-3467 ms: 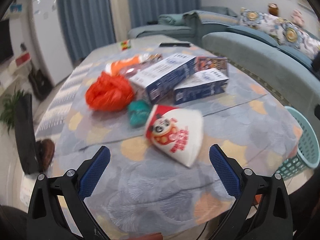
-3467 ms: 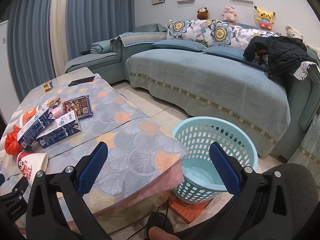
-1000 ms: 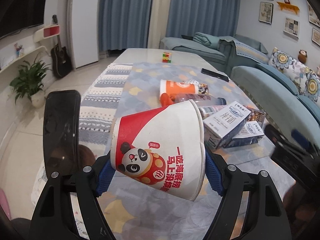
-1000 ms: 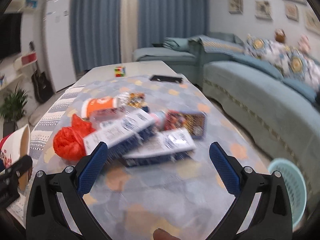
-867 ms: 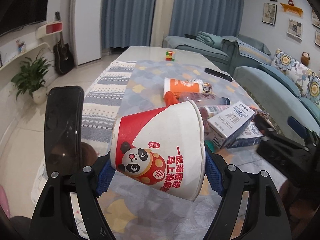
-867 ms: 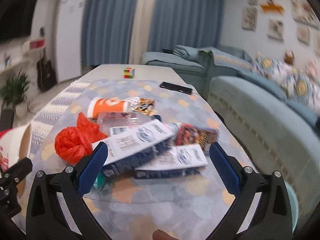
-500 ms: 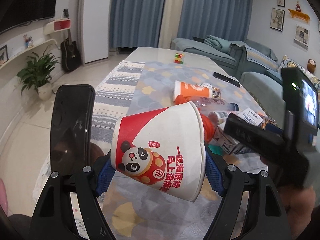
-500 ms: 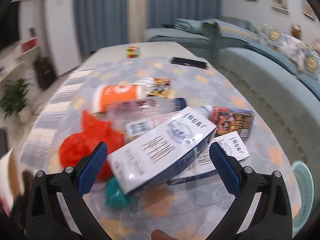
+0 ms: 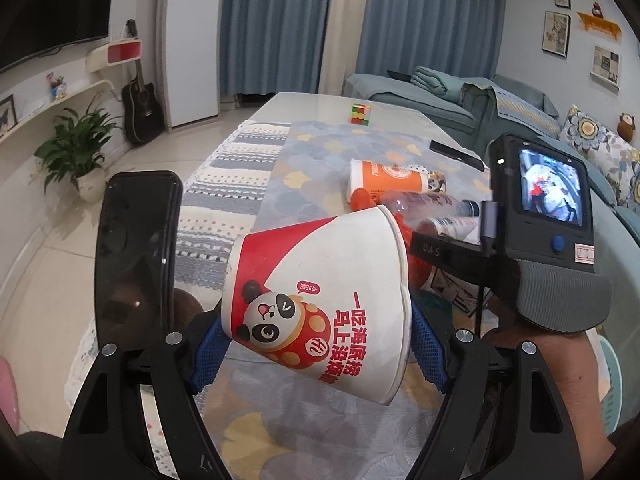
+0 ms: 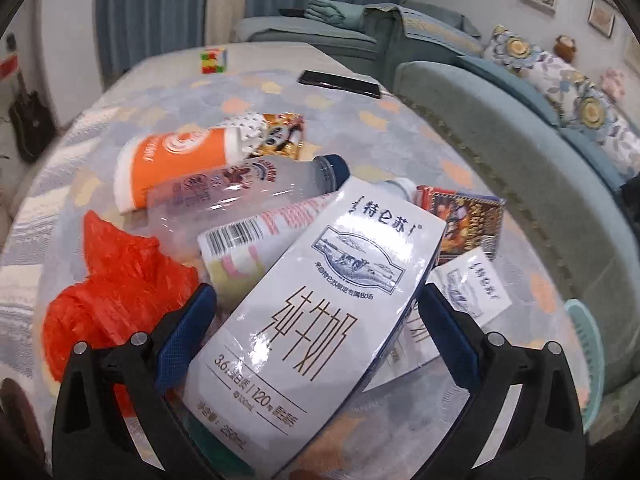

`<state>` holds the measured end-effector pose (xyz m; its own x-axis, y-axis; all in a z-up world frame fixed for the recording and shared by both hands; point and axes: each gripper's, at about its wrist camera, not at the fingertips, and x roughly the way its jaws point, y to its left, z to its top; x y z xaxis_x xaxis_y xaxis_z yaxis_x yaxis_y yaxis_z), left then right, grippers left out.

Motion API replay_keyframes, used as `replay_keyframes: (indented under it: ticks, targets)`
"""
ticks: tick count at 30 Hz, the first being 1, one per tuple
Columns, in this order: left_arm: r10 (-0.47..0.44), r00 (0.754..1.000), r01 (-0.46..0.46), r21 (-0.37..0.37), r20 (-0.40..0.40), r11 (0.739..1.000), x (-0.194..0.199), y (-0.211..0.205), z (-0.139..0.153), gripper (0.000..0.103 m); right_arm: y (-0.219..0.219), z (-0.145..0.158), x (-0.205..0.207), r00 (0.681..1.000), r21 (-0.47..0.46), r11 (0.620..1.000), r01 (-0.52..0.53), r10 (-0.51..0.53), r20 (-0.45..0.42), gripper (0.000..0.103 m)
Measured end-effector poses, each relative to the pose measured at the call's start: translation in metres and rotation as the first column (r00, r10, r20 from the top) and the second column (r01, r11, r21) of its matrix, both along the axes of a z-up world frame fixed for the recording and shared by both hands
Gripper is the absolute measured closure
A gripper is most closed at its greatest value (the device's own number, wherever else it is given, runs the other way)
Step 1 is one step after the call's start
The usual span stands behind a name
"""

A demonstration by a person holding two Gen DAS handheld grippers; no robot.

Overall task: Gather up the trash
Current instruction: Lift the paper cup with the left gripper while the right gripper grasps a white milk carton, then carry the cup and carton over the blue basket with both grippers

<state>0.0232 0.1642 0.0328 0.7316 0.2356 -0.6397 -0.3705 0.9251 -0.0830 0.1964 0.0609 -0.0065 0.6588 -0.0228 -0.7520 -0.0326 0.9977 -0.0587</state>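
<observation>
Cup (image 9: 320,300), red-white with panda print, lay sideways mid-frame, clamped in left gripper (image 9: 316,344). Right gripper (image 10: 316,336) wide, jaws closing around white milk carton (image 10: 312,320), lower centre, not yet pressing.

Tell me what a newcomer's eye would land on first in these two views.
First, the panda-printed paper bucket, lying sideways in the left hand-held gripper and filling the left wrist view. Next, the big white milk carton between the closing fingers of the right hand-held gripper, not yet pressed, beside a crumpled orange plastic bag on the table.
</observation>
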Motion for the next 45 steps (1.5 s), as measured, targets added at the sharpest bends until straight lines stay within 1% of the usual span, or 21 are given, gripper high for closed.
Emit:
replay_keyframes:
  ticks: [1,2,3,5,10,14,17,20,26,30,33,39,45]
  targets:
    - [-0.003,1.000,0.003,0.000,-0.002,1.000,0.000,0.000,-0.001,0.028,-0.002,0.001,-0.002,1.000,0.021,1.000,-0.011,0.011,0.012,0.019]
    - [-0.008,1.000,0.008,-0.002,-0.005,1.000,0.000,-0.001,-0.001,0.028,-0.009,0.003,-0.005,0.999,0.065,0.997,-0.033,0.032,0.023,0.027]
    - [-0.013,1.000,0.013,0.000,-0.005,1.000,0.000,-0.002,-0.002,0.028,-0.016,0.005,-0.008,0.998,0.104,0.993,-0.051,0.048,0.031,0.032]
    - [-0.020,1.000,0.020,0.009,-0.003,1.000,0.000,-0.004,-0.001,0.028,-0.024,0.010,-0.013,0.997,0.132,0.988,-0.077,0.073,0.039,0.048]
    - [-0.043,0.999,0.043,0.037,0.016,0.998,-0.004,-0.013,0.004,0.028,-0.054,0.043,-0.039,0.983,0.139,0.980,-0.140,0.120,0.142,0.050]
    - [-0.081,0.996,0.078,0.065,0.044,0.995,-0.009,-0.025,0.009,0.028,-0.086,0.075,-0.068,0.962,0.143,0.970,-0.195,0.161,0.219,0.050]
    - [-0.125,0.989,0.117,0.098,0.083,0.988,-0.015,-0.037,0.015,0.028,-0.115,0.089,-0.095,0.948,0.122,0.968,-0.219,0.182,0.260,0.050]
    - [-0.174,0.978,0.159,0.126,0.116,0.979,-0.021,-0.049,0.019,0.028,-0.147,0.095,-0.124,0.949,0.140,0.969,-0.202,0.158,0.273,0.050]
    - [-0.242,0.962,0.226,0.130,0.126,0.965,-0.021,-0.064,0.017,0.028,-0.194,0.094,-0.159,0.947,0.107,0.988,-0.113,0.075,0.314,0.050]
    - [-0.266,0.957,0.249,0.141,0.118,0.958,-0.019,-0.072,0.011,0.028,-0.221,0.083,-0.166,0.952,0.116,0.993,-0.038,0.001,0.305,0.050]
    - [-0.288,0.951,0.270,0.150,0.112,0.951,-0.017,-0.081,0.007,0.028,-0.237,0.079,-0.164,0.955,0.136,0.991,-0.009,-0.032,0.294,0.050]
    - [-0.328,0.936,0.303,0.180,0.130,0.936,-0.021,-0.098,0.006,0.028,-0.248,0.070,-0.163,0.956,0.137,0.991,0.009,-0.048,0.289,0.050]
    - [-0.366,0.923,0.341,0.188,0.121,0.921,-0.024,-0.108,0.000,0.028,-0.256,0.066,-0.165,0.954,0.135,0.990,0.027,-0.066,0.293,0.050]
